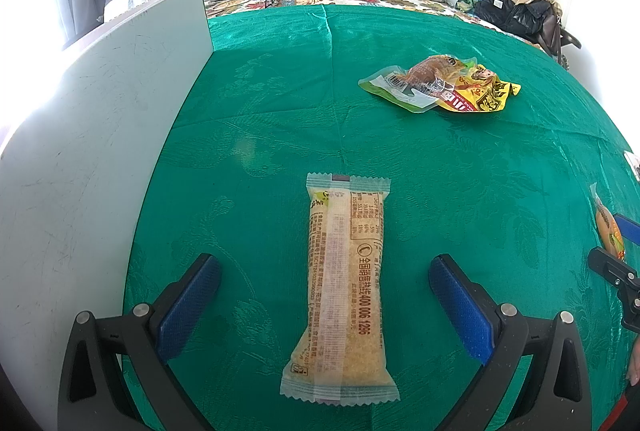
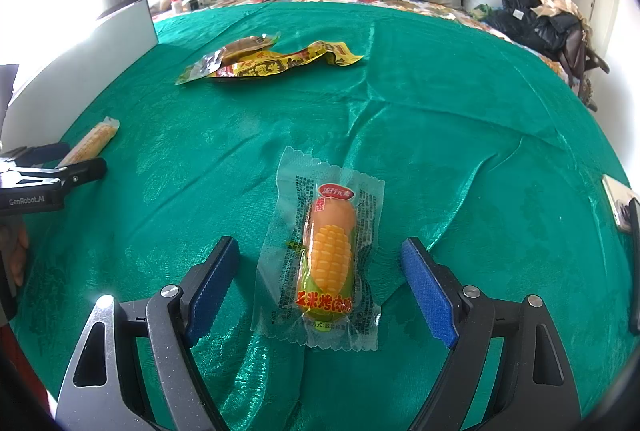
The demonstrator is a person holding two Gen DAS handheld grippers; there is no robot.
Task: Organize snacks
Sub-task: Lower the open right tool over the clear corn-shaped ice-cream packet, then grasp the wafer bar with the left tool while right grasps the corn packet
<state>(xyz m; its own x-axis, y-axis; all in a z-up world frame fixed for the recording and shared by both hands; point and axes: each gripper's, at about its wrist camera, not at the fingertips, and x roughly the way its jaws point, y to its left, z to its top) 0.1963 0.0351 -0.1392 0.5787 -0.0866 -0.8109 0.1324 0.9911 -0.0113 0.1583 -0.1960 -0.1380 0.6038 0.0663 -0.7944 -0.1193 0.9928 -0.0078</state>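
So far I judge little is sorted: my left hand-held gripper (image 1: 324, 311) is spread wide, its blue pads on either side of the long bar (image 1: 342, 291) and apart from it. That bar lies flat on the green cloth (image 1: 260, 111), lengthwise between the fingers, beside the white board (image 1: 100, 151). My right hand-held gripper (image 2: 320, 291) is likewise spread, straddling the corn sausage (image 2: 330, 255) in its clear wrapper without touching it. Neither holds anything.

Farther up the cloth, two more snacks sit as one small heap: a brown packet (image 2: 240, 47) partly under a crumpled yellow wrapper (image 2: 280, 65), touching each other. Whether that heap is the chosen gathering spot I can't tell from here; the fisheye view shows no tray or box for them.

As I read it, the bar and the sausage are both ungrasped and well apart from the heap and from each other. So nearly everything is left: close on each, lift, and carry them to one place.
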